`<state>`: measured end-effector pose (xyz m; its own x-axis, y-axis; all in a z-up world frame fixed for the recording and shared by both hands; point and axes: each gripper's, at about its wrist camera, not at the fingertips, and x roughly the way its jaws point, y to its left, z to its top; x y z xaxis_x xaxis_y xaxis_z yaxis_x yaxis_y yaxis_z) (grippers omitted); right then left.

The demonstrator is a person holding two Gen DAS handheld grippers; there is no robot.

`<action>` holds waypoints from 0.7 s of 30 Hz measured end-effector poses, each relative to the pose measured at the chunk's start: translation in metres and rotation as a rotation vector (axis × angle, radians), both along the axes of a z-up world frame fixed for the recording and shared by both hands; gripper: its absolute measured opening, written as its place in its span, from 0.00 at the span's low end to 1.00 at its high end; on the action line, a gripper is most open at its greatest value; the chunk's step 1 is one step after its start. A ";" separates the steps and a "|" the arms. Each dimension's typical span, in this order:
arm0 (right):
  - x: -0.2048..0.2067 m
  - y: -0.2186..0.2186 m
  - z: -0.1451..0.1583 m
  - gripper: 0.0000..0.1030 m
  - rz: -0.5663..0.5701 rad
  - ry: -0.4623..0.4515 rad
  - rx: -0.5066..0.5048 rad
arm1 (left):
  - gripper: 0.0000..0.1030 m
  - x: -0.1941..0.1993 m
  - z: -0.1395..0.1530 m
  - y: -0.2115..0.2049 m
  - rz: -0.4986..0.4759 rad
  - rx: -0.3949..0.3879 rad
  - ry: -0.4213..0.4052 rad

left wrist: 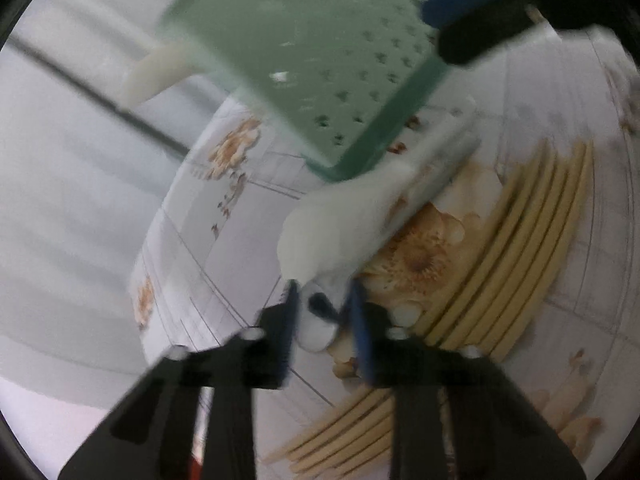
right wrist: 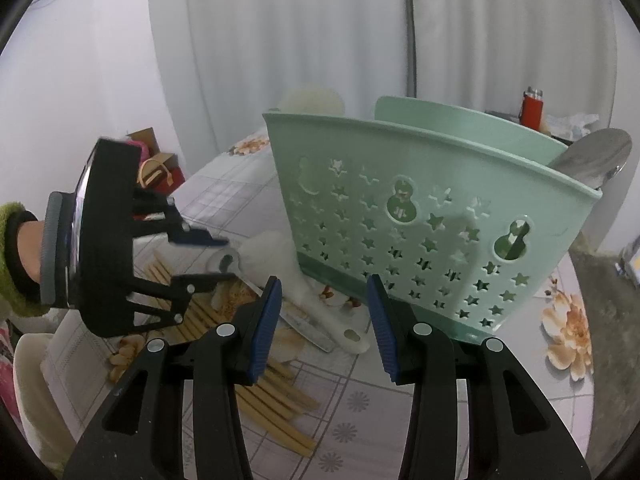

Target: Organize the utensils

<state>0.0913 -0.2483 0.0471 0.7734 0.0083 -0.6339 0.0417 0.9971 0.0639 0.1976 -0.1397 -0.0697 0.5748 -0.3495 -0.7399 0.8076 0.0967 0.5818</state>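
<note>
Utensils were scattered lower left of the green caddy (right wrist: 436,216). Left gripper (left wrist: 324,308) fingers were closed narrowly on a metal utensil's handle (left wrist: 318,320), presumably for lifting; right gripper (right wrist: 324,316) was held wide, empty.

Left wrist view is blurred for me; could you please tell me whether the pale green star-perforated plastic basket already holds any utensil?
Observer: Yes. The right wrist view shows a steel spatula blade poking above the rim of the pale green star-perforated plastic basket.
Operator: Thank you. Is the right gripper carrying anything?
Observer: No. The right gripper is open and empty, in front of the basket's base.
Operator: Does the basket stand upright?
Observer: Yes, it stands upright on the floral tablecloth.
</note>
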 end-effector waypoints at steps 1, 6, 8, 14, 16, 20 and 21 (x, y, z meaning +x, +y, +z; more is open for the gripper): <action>-0.001 0.002 0.001 0.40 -0.001 -0.001 0.000 | 0.13 -0.006 -0.003 -0.001 -0.030 0.025 -0.050; -0.006 0.000 0.004 0.40 -0.007 -0.014 -0.001 | 0.07 -0.032 -0.007 0.001 -0.140 0.105 -0.173; -0.009 -0.003 0.006 0.40 -0.011 -0.021 0.002 | 0.05 -0.043 -0.004 0.003 -0.177 0.135 -0.209; -0.022 -0.013 0.014 0.40 -0.017 -0.058 0.014 | 0.02 -0.081 0.017 0.019 -0.219 0.181 -0.236; -0.027 -0.017 0.016 0.40 -0.019 -0.066 0.019 | 0.02 -0.093 0.029 0.026 -0.203 0.178 -0.204; -0.033 -0.022 0.017 0.40 -0.015 -0.073 0.035 | 0.02 -0.109 0.059 0.041 -0.127 0.110 0.046; -0.034 -0.022 0.018 0.40 -0.011 -0.077 0.038 | 0.02 -0.109 0.067 0.047 -0.090 0.071 0.191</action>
